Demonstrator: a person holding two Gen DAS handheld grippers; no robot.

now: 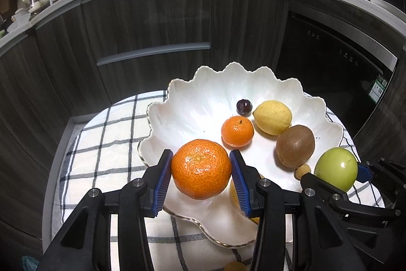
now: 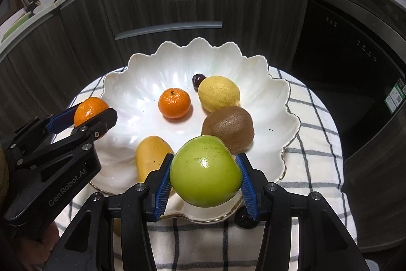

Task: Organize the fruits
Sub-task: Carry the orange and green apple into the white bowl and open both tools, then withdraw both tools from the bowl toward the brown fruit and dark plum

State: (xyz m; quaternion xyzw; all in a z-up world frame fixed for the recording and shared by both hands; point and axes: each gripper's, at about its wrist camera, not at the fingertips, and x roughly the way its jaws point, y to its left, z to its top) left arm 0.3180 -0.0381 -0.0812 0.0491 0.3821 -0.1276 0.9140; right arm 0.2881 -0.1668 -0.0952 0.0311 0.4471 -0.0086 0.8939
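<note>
A white scalloped bowl (image 1: pixel 203 93) (image 2: pixel 142 73) sits on a checked cloth. My left gripper (image 1: pixel 201 169) is shut on a large orange mandarin (image 1: pixel 201 169) above the bowl's near left rim; it shows in the right wrist view (image 2: pixel 90 109). My right gripper (image 2: pixel 205 178) is shut on a green apple (image 2: pixel 205 170) above the bowl's near right rim; it shows in the left wrist view (image 1: pixel 336 168). In the bowl lie a small mandarin (image 1: pixel 237 130) (image 2: pixel 174 103), a lemon (image 1: pixel 272 117) (image 2: pixel 218 93), a kiwi (image 1: pixel 295 146) (image 2: pixel 228 128), a dark plum (image 1: pixel 244 107) (image 2: pixel 198 80) and a yellow-orange fruit (image 2: pixel 149 156).
The checked cloth (image 1: pixel 101 156) (image 2: pixel 317 144) covers a round table. A small tan nut-like ball (image 1: pixel 303 170) lies by the kiwi. A dark round thing (image 2: pixel 244 220) lies on the cloth under the right fingers. Dark cabinets (image 1: pixel 152 24) and a cluttered counter stand behind.
</note>
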